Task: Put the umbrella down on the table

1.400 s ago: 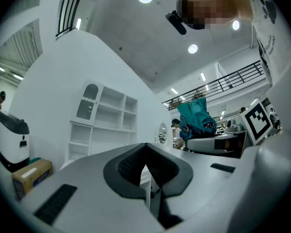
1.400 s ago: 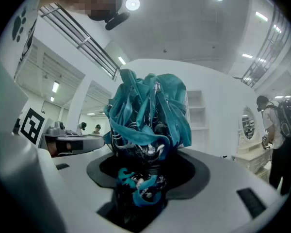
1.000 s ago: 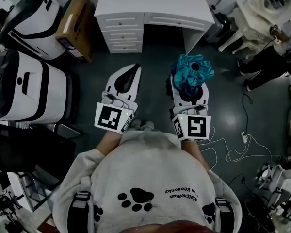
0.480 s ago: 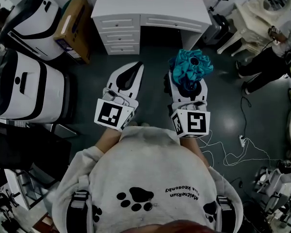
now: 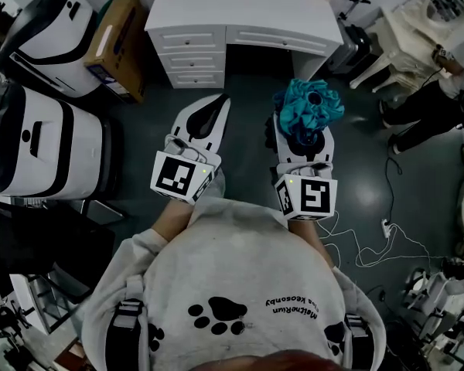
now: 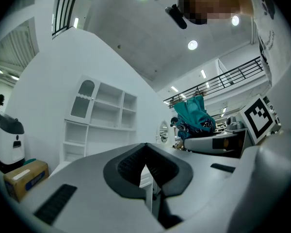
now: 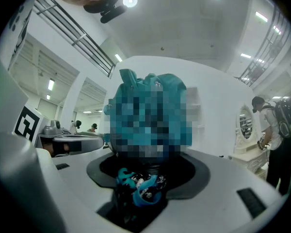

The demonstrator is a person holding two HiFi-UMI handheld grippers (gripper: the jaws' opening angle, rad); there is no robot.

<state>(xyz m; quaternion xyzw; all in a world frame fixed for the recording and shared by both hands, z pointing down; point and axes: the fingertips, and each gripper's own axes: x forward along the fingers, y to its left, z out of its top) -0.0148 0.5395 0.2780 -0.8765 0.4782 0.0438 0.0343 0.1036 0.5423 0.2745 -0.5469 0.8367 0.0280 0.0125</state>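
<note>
A folded teal umbrella (image 5: 308, 113) stands upright out of my right gripper (image 5: 303, 137), which is shut on its lower end. In the right gripper view the umbrella (image 7: 150, 115) rises between the jaws, with its strap end (image 7: 138, 188) down at the black pads. My left gripper (image 5: 203, 124) is held beside it at the same height, shut with nothing in it; its black pads (image 6: 145, 166) meet in the left gripper view, where the umbrella (image 6: 196, 115) shows to the right. The white table (image 5: 240, 10) with drawers lies ahead, beyond both grippers.
A cardboard box (image 5: 120, 45) and large white machines (image 5: 46, 137) stand at the left. White chairs and a person (image 5: 429, 103) are at the right. Cables (image 5: 371, 238) trail over the dark floor. A red thing and an orange thing sit on the table's far edge.
Both grippers have edged slightly forward toward the table, the umbrella still upright in the right one. The grips have not changed.
</note>
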